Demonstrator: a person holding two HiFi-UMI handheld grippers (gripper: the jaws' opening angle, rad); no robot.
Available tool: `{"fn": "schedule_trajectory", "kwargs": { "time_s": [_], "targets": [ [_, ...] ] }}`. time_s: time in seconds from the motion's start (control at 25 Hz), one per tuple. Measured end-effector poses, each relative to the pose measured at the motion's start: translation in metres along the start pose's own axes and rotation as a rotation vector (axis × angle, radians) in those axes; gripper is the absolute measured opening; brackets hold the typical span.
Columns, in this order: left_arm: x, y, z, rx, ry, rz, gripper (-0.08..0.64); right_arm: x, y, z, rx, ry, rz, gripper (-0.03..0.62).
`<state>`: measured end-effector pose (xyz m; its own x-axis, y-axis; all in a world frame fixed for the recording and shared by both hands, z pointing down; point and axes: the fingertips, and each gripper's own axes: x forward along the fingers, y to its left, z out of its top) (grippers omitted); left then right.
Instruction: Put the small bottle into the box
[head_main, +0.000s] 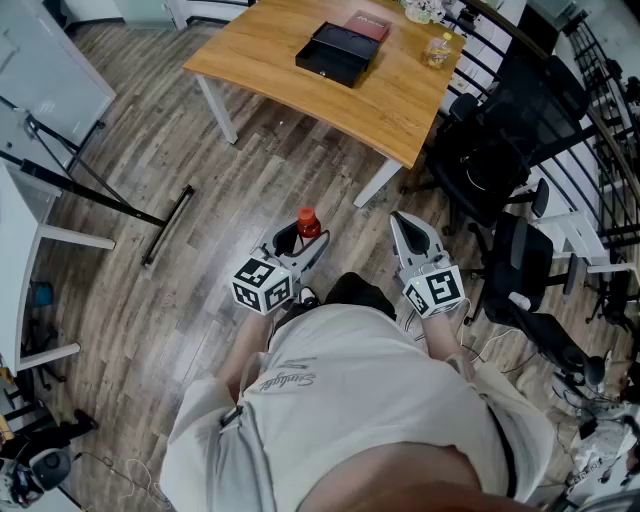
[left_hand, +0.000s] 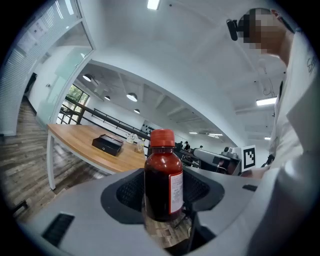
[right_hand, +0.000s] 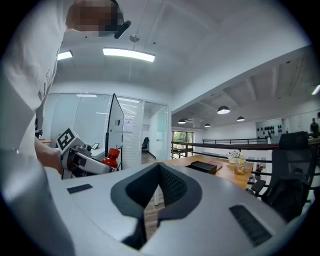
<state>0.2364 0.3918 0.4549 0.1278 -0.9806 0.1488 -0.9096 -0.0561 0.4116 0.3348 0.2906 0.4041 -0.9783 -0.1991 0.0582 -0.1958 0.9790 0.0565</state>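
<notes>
While the left gripper (head_main: 300, 238) clamps the small bottle (head_main: 308, 222), the right gripper (head_main: 405, 222) is closed and empty. The open box (head_main: 338, 52) sits well apart, so carrying and placing are left.

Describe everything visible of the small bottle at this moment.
The small bottle looks like clear plastic filled with dark red liquid, with a red screw cap and a white side label. It stands upright, clamped at its lower body in the left gripper's jaws, above the floor, well short of the table.
</notes>
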Motion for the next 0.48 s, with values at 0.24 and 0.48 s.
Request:
{"fn": "schedule_trajectory", "kwargs": {
  "time_s": [0.24, 0.48],
  "targets": [
    [0.015, 0.006, 0.014, -0.057, -0.044, -0.018, 0.226, -0.008, -0.016, -0.001, 0.032, 0.004, -0.019, -0.006],
    [0.033, 0.01, -0.003, -0.113, -0.009, -0.032, 0.225, -0.023, -0.029, -0.026, 0.078, 0.08, -0.045, -0.006]
  ]
}}
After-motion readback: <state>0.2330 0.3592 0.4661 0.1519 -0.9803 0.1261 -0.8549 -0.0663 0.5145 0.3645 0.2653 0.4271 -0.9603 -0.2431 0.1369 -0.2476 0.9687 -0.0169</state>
